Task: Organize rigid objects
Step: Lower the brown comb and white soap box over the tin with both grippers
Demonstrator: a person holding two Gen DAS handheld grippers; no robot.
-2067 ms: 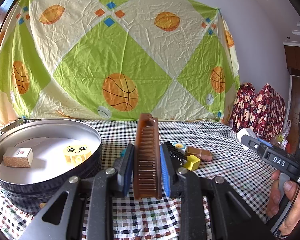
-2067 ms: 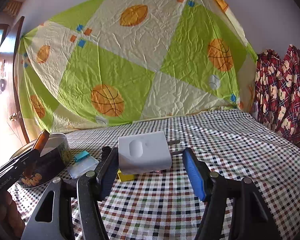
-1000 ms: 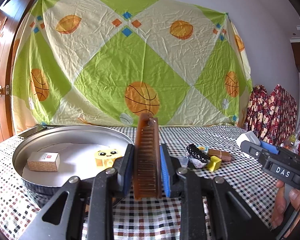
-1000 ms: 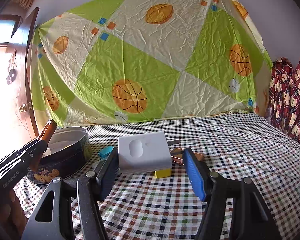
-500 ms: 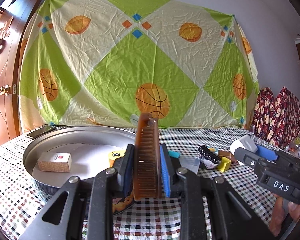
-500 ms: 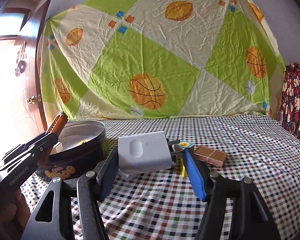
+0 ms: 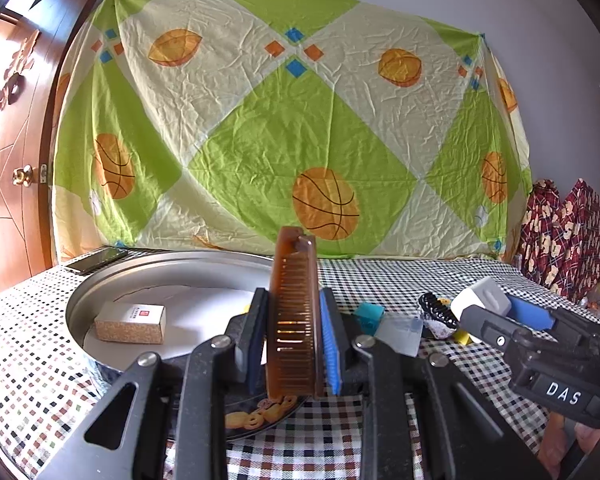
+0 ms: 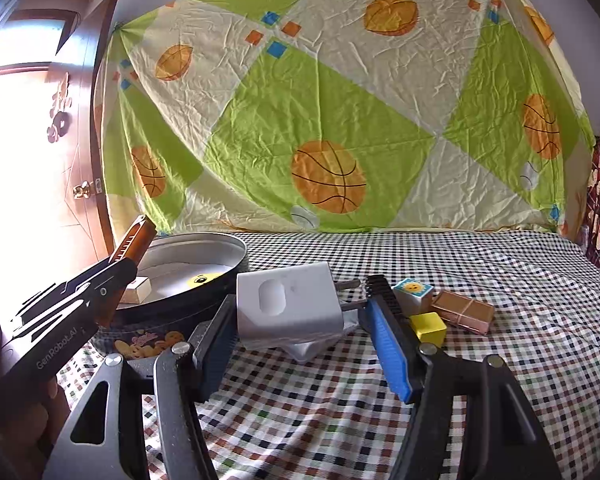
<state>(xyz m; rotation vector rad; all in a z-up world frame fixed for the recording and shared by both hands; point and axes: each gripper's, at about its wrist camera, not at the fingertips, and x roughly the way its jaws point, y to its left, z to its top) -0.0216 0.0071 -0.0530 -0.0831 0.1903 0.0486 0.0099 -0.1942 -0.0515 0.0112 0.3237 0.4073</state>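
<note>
Left gripper [image 7: 294, 340] is clamped on a brown comb [image 7: 294, 312], which stands upright on edge between the blue pads, teeth facing the camera; gripping the flat sides keeps the thin piece from twisting. Just beyond and left of those jaws sits the round cookie tin [image 7: 100, 280], open, with a cork-patterned box [image 7: 130, 322] and a yellow smiley block [image 8: 198, 279] already lying inside, so it reads as the collection point and the comb looks poised at its rim for a drop. Right of the left gripper, a translucent case [image 7: 398, 334] and a teal block [image 7: 368, 312] lie loose on the checked cloth [image 8: 500, 272]. Right gripper [image 8: 304, 320] holds a white plug adapter [image 8: 288, 300], prongs pointing right; its left pad presses the body, but contact at the right pad is hard to judge. Ahead and right of that gripper, 3 pieces wait unsorted: a sun-printed cube [image 8: 413, 292], a yellow cube [image 8: 430, 326] and a brown bar [image 8: 462, 311].
</note>
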